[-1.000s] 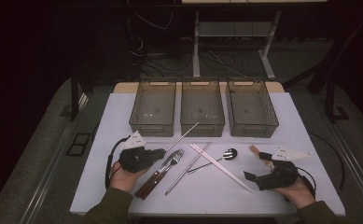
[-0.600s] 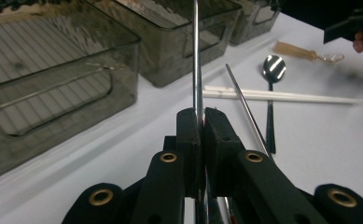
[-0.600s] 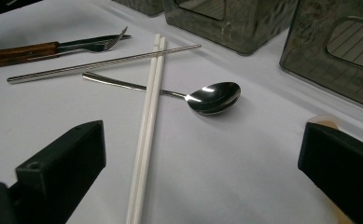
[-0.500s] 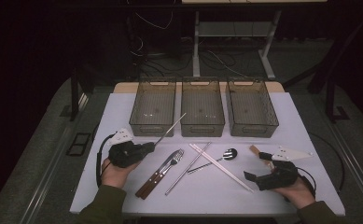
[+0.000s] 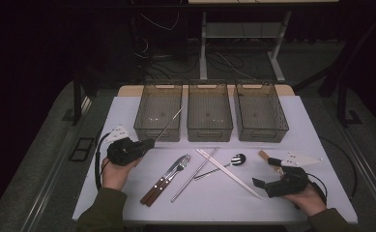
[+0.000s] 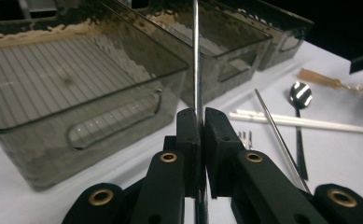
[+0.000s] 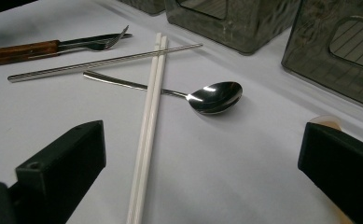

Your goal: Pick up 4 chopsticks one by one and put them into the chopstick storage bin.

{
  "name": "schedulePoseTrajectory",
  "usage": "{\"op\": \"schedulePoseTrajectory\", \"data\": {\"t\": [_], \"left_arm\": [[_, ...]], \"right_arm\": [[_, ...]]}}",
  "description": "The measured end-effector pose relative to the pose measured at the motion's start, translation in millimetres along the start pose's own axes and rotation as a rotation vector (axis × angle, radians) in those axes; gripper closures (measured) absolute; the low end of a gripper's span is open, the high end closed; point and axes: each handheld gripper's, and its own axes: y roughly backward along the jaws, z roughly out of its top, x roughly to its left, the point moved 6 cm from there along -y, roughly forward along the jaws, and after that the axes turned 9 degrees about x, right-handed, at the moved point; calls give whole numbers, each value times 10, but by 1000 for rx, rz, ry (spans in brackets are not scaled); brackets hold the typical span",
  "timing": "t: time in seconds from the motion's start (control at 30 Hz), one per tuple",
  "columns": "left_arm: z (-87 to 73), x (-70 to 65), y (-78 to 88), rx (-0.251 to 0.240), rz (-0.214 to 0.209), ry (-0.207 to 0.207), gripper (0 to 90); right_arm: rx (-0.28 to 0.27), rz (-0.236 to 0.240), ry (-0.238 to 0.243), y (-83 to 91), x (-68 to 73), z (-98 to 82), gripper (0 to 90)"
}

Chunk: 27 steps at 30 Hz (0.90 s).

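Metal chopstick (image 6: 197, 56) sticks up from the left claw (image 6: 201, 122), which is pinched tight on it. In the high view its tip reaches over the near edge of the left bin (image 5: 158, 112), one of three dark bins in a row. The right claw (image 7: 202, 186) rests low over the white counter (image 7: 244, 172) with its two sides wide apart, holding nothing. White chopsticks (image 7: 147, 126) lie in front of it, across a shiny spoon (image 7: 207, 97). A fork (image 5: 172, 174) lies near the middle.
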Motion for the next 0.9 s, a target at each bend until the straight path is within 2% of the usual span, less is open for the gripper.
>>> {"op": "schedulePoseTrajectory", "data": {"t": [0.07,0.3,0.63,0.77,0.9], "left_arm": [[22,68,0,-14,7,12,849],[74,158,-26,-31,14,32,849],[205,281,-127,-32,24,23,848],[264,354,-178,-43,24,44,848],[335,425,-227,-34,36,42,848]], "right_arm": [[0,-1,-3,1,-2,0,9],[0,-4,-6,-1,-8,0,9],[-4,-3,-14,9,-15,2,9],[-4,-2,-16,8,-18,2,9],[-6,-3,-16,9,-17,3,9]]}}
